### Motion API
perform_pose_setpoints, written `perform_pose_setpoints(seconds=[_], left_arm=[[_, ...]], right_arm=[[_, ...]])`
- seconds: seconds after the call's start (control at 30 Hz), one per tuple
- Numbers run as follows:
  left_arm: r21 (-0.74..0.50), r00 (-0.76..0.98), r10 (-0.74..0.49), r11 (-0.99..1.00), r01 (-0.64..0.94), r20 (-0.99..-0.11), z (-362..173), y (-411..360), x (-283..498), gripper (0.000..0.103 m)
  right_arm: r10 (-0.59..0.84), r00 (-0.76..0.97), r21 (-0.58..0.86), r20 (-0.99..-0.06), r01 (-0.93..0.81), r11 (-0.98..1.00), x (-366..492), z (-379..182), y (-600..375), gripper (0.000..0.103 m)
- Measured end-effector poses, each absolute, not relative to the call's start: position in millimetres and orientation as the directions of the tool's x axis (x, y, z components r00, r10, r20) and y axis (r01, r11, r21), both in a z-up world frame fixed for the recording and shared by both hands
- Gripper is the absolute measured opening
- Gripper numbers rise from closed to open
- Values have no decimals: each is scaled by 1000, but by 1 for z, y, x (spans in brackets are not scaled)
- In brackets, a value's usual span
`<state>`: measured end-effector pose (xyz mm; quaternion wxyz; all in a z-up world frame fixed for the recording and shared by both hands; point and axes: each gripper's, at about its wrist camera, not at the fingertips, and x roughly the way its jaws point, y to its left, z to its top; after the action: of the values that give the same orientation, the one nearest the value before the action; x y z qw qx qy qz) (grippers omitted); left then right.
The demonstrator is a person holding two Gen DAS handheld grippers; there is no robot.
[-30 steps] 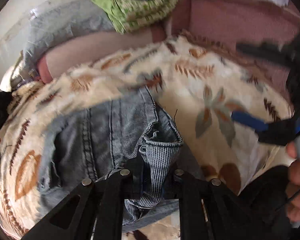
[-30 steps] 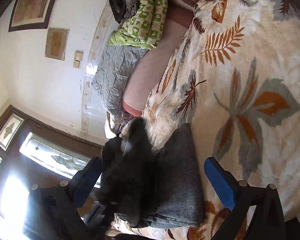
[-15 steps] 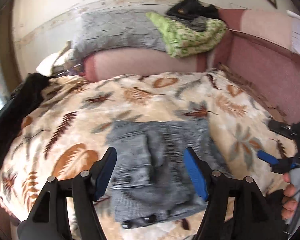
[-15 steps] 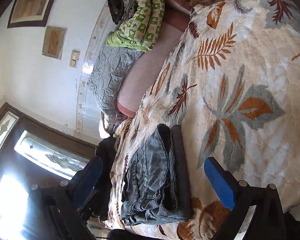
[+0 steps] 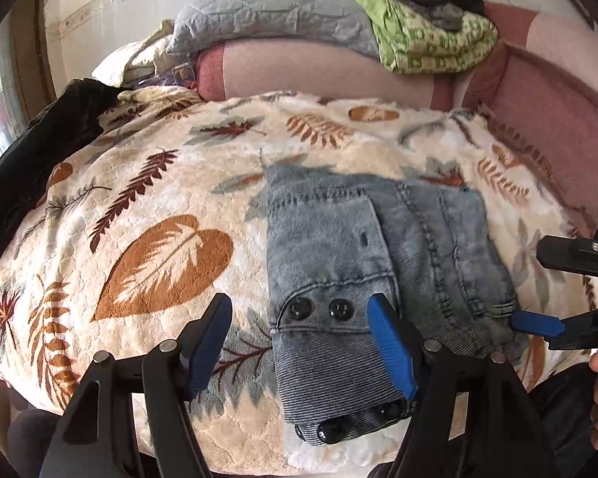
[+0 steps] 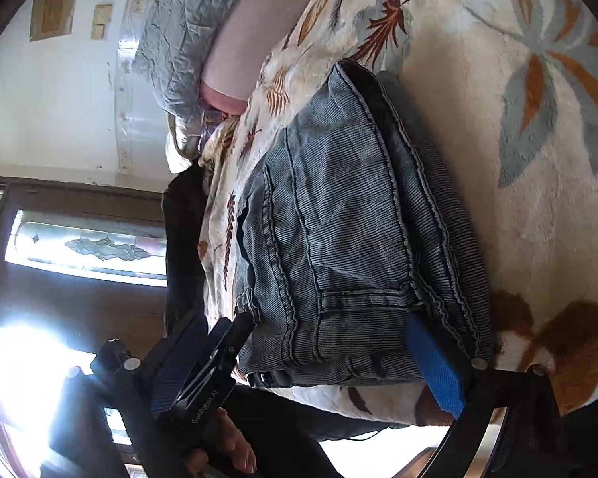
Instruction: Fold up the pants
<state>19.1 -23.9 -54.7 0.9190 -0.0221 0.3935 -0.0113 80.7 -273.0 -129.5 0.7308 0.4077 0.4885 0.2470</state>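
Spread under both of your tools is a cream leaf-print blanket (image 5: pixel 147 199) over a pink sofa (image 5: pixel 546 119), with a grey pillow (image 5: pixel 267 12) and a green patterned quilt (image 5: pixel 430 40) piled on the backrest and a dark garment (image 5: pixel 32 151) draped off the blanket's far left edge. Your pants (image 5: pixel 362 263), faded blue-grey denim, lie on that blanket folded into a compact block, with the buttoned waistband toward you.

Your left gripper (image 5: pixel 299 346) hovers over the near edge of the block with its blue pads spread wide. The right pad overlaps the waistband in the picture and the left pad sits over bare blanket, so the denim is only partly between them and neither pad presses on it.

Your right gripper (image 6: pixel 311 358) meets the block from its right side, and its jaws stand wide apart too. From its own camera the folded pants (image 6: pixel 347 231) fill the gap between the fingers. One blue pad (image 6: pixel 434 366) lies against the lower right corner of the fold, though you cannot tell whether it truly touches. From the left camera, the right gripper's blue tip (image 5: pixel 536 323) sits right at that same corner.
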Motion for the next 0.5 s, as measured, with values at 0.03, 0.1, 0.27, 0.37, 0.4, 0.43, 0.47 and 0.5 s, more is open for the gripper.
perform_pose_setpoints(seconds=[0.03,0.1,0.27,0.37,0.4,0.43,0.47,0.5], left_arm=[[-63,705,-46,998,2,-708,-51,-23,18,71],[-62,672,-69,997,34,-738,-61,-28,25,71],[-50,602,-99,994,98,-792,-96,-42,29,73],[-56,603,-105,993,99,-791,-96,-42,29,73],[-64,604,-113,993,102,-789,-97,-41,28,73],[-76,601,-130,991,115,-789,-98,-41,28,73],[-78,601,-132,990,115,-789,-97,-40,28,73],[-97,606,-147,989,114,-782,-93,-36,26,73]], right_arm=[[736,427,817,-524,8,577,85,-114,-273,100],[750,437,820,-496,-48,570,101,-87,-269,100],[816,390,855,-427,-118,504,164,-62,-246,100],[758,373,807,-535,-39,590,201,-98,-245,100],[681,345,737,-646,48,674,210,-123,-247,100],[658,296,711,-692,127,691,216,-150,-251,97],[667,342,737,-661,128,664,214,-151,-255,98],[668,348,736,-658,113,667,212,-141,-255,98]])
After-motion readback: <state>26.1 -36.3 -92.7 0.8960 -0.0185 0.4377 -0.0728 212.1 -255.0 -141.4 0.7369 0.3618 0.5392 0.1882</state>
